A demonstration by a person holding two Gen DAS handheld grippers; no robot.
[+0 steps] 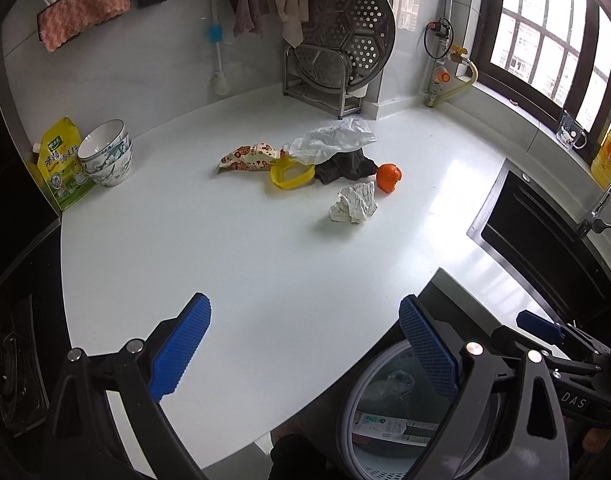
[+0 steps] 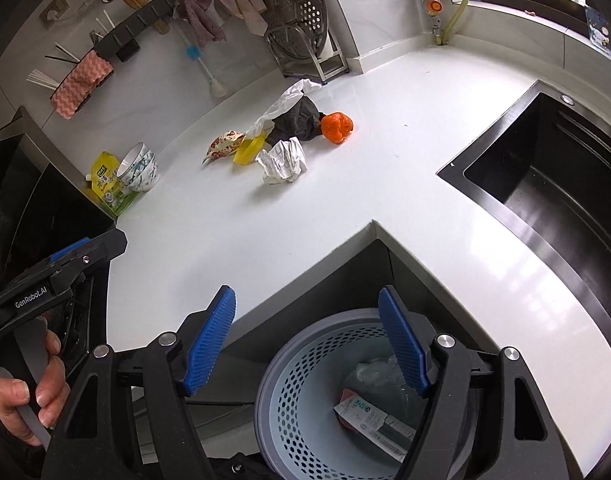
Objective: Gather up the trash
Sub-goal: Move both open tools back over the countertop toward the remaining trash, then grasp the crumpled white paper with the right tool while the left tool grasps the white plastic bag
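— Looking across the counter (image 1: 265,260), what will the crumpled paper (image 1: 352,204) be like to lift?

— Light and springy, it seems; it lies just in front of the orange toy (image 1: 388,177), clear of the yellow ring (image 1: 291,174). A pinch across its middle should suit.

— And the grippers?

— Both are empty: left gripper (image 1: 305,352) spread wide, right gripper (image 2: 305,340) parted over the perforated bin (image 2: 305,380), which already holds wrappers.
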